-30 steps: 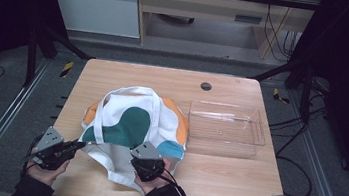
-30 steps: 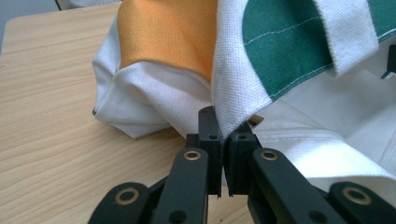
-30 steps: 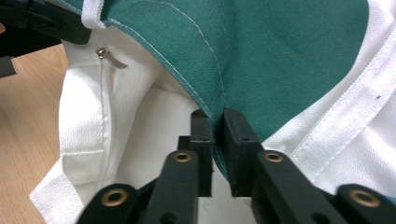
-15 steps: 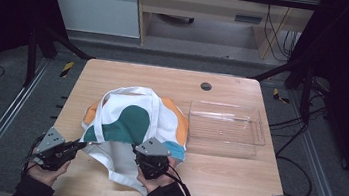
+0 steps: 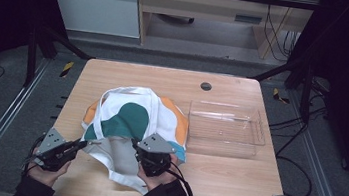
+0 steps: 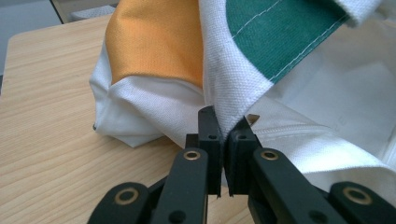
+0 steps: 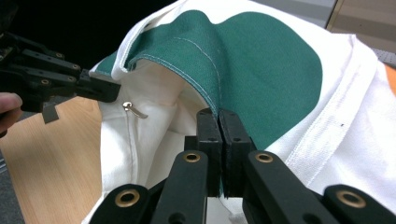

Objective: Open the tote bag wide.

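Left gripper (image 5: 76,145) has its jaws clamped on the rim of the tote bag (image 5: 134,123): in the left gripper view the two black jaws meet on a fold of white canvas at the bag's mouth, next to the green patch, with an orange panel just beyond. Right gripper (image 5: 142,147) is likewise pinched tight on the bag's rim; in the right gripper view its jaws hold the stitched green edge of the opening, and its jaws have just been closing with that edge between them. Between the two grips the mouth of the bag gapes, showing the white lining and a small metal zip pull (image 7: 131,109) hanging inside, close to the left gripper (image 7: 100,88) seen across the opening. The bag lies on the wooden table (image 5: 115,73), its body white with a large green patch and orange and blue areas at the sides; its near edge is the part held, and a white strap trails from the bag towards the table's near edge. A clear plastic tray (image 5: 225,129) sits just beside the bag on its right-hand side, not touching the grippers. A small dark round insert (image 5: 206,86) is set in the tabletop beyond the bag, near the far edge.
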